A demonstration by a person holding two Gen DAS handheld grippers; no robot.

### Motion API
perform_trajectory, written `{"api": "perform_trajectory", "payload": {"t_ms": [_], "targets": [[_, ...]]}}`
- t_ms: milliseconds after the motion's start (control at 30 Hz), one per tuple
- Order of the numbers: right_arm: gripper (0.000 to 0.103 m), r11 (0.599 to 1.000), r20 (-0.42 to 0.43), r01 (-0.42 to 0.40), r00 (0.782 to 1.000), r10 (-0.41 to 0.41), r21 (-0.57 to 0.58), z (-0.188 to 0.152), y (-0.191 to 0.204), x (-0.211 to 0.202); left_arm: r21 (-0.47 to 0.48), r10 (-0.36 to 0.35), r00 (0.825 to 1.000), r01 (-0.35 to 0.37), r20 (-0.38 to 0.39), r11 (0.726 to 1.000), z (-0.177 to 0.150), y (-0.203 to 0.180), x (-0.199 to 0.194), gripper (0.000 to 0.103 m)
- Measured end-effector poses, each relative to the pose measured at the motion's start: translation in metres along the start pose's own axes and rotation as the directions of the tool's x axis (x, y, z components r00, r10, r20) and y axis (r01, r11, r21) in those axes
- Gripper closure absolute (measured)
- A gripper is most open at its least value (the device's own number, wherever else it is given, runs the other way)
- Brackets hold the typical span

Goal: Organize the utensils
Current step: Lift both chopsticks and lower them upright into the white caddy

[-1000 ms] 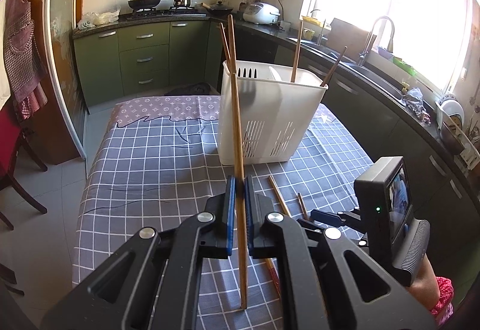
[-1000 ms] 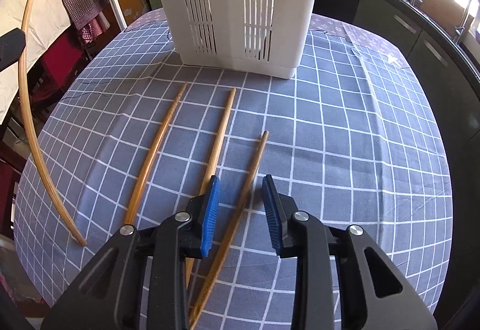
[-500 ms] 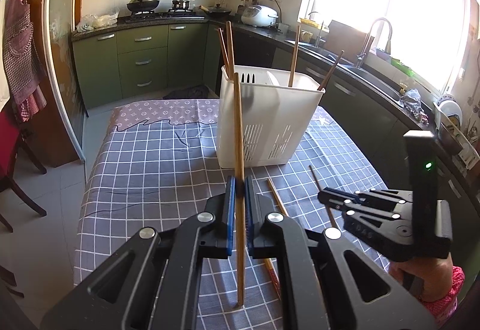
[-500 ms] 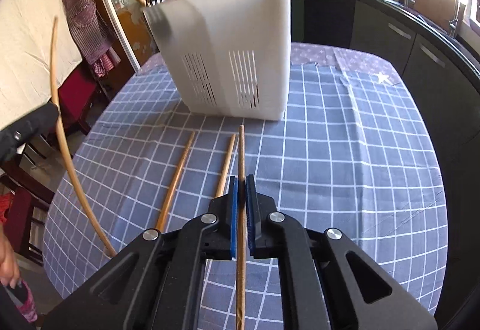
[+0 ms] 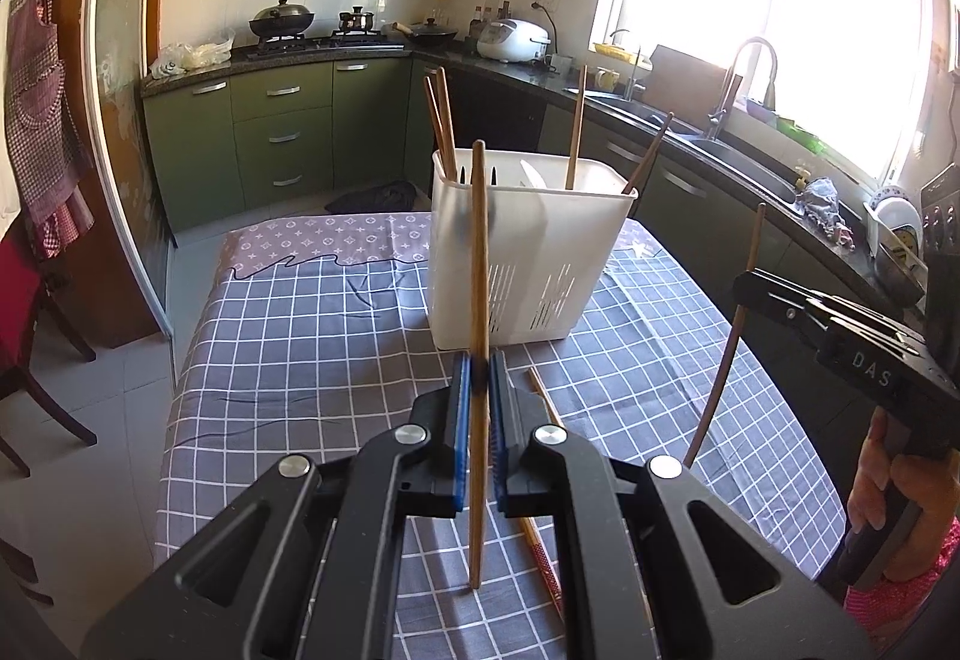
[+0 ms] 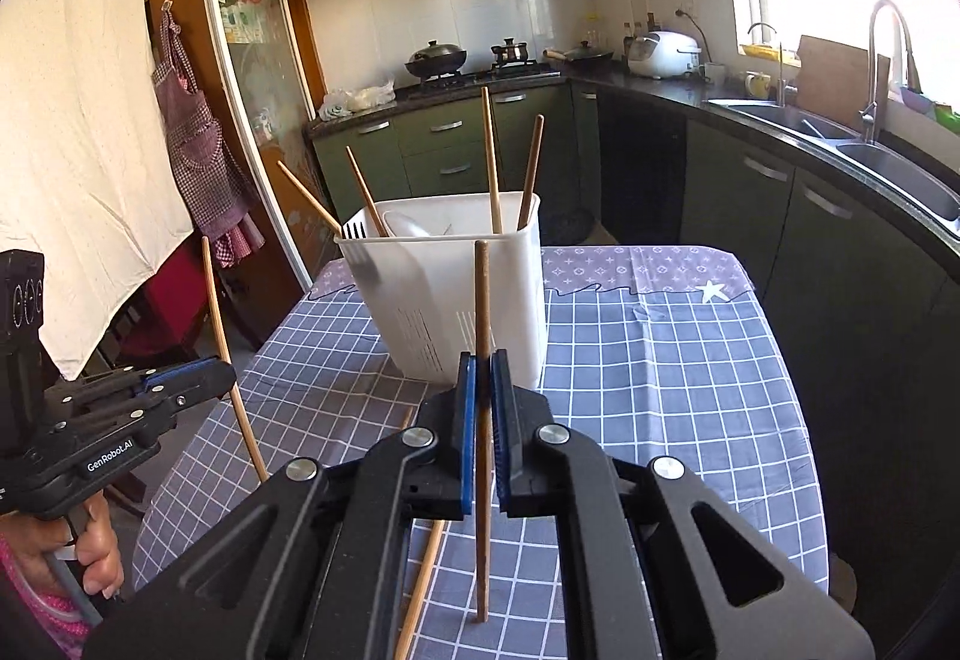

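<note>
My left gripper (image 5: 478,360) is shut on a wooden chopstick (image 5: 478,252) that stands almost upright in front of the white utensil holder (image 5: 528,264). Several chopsticks (image 5: 575,126) lean inside that holder. My right gripper (image 6: 483,360) is shut on another chopstick (image 6: 482,300), also upright and lifted off the checked tablecloth (image 6: 660,360), with the holder (image 6: 444,300) behind it. From the left wrist view the right gripper (image 5: 744,291) shows at the right with its chopstick (image 5: 729,348). The left gripper (image 6: 216,375) and its chopstick (image 6: 225,360) show in the right wrist view.
Loose chopsticks (image 5: 540,528) lie on the tablecloth (image 5: 300,348) near me; one chopstick (image 6: 420,588) shows under the right gripper. Green kitchen cabinets (image 5: 282,138), a counter with a sink (image 6: 888,162) and a red chair (image 5: 18,300) surround the table.
My right gripper closed on a chopstick that lay on the cloth and lifted it, tilting it upright. My left gripper kept still, holding its chopstick.
</note>
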State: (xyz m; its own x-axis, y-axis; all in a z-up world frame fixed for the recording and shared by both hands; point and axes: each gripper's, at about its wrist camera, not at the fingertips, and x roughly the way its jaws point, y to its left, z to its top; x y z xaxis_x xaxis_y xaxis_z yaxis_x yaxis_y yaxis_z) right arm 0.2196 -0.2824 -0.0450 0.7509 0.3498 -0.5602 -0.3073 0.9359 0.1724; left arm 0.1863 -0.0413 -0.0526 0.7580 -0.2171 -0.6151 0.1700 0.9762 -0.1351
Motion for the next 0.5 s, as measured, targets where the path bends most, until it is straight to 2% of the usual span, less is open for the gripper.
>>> {"api": "perform_trajectory", "payload": {"t_ms": [500], "targets": [[0.097,1.000,0.004,-0.010,1.000,0.010,-0.024,0.013,0.002,0.007,0.033,-0.014,1.000,0.014,0.015,0.999,0.014,-0.006,0.001,0.097]]}}
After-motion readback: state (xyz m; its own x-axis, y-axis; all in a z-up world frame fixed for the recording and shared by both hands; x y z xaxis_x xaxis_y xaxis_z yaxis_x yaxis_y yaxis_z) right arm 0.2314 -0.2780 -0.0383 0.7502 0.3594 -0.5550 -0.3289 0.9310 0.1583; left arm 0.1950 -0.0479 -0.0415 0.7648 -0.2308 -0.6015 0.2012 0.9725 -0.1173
